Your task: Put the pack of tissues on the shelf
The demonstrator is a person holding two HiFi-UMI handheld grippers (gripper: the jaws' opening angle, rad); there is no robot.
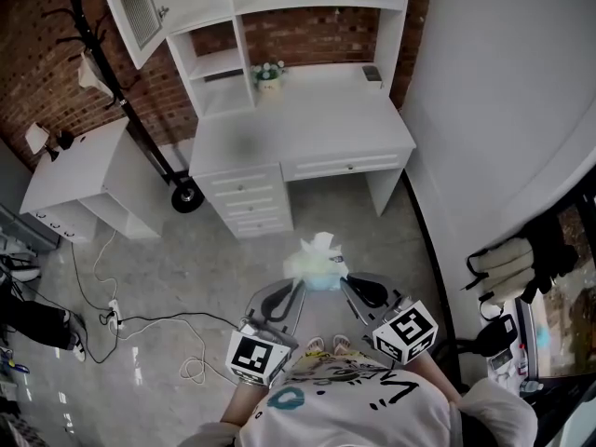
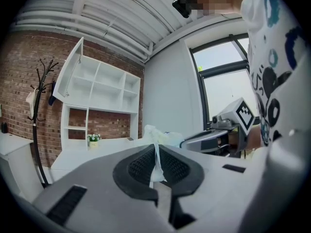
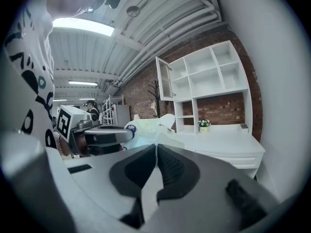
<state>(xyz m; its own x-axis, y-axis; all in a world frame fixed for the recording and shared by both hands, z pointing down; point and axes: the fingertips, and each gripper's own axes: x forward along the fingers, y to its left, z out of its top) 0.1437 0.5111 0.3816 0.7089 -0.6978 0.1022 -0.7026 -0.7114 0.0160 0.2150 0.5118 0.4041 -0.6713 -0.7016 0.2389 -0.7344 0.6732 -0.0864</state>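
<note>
I am carrying the pack (image 1: 317, 264), pinched by left gripper (image 1: 294, 289) and right gripper (image 1: 348, 285), toward the shelf (image 1: 216, 63); lifting probably comes next.

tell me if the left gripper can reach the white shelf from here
Probably not yet. The left gripper, shut on the tissue pack, is over the floor, short of the desk, and the shelf stands at the desk's back. Nothing blocks the way.
</note>
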